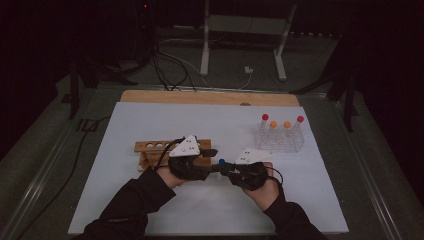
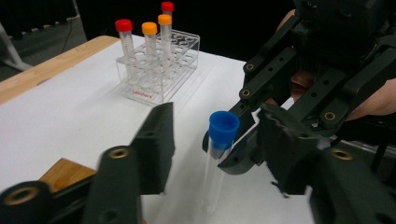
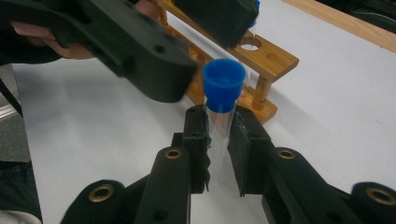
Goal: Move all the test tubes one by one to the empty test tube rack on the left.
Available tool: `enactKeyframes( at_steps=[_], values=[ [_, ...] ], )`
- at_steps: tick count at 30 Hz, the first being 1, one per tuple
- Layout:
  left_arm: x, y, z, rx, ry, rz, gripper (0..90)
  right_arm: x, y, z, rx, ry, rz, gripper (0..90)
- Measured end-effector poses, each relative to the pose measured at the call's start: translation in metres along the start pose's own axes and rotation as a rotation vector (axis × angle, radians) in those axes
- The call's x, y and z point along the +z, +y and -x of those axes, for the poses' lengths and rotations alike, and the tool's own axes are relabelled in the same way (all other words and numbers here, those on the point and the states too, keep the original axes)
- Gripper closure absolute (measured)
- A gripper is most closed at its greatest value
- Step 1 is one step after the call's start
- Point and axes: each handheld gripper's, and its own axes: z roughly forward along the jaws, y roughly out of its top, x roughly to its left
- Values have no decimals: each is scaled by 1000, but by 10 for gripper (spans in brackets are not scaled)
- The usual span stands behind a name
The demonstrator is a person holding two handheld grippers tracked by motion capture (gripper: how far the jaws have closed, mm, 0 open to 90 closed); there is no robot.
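Nearest the camera, my left gripper [image 2: 212, 149] sits with its jaws parted either side of the blue-capped test tube [image 2: 219, 149], not touching it. Behind that hand, at the left, lies the wooden tube rack [image 1: 150, 147] on the white table sheet [image 1: 150, 200]. Right of it, my right gripper [image 3: 217, 140] is clamped on the tube's clear body just under the blue cap [image 3: 224, 81], holding it upright above the sheet. Farther right stands a clear plastic rack [image 1: 280, 142] with red- and orange-capped tubes [image 1: 273, 125].

Dark room — grey floor [image 1: 45, 150], white-covered table [image 1: 150, 120], metal stand [image 1: 245, 30] behind.
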Motion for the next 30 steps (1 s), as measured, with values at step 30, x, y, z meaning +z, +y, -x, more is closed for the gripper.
enactKeyframes(
  at_steps=[30],
  values=[
    [-13,11,-2,53,65,4,775,-9,1,5,29,-9,55,590]
  ],
)
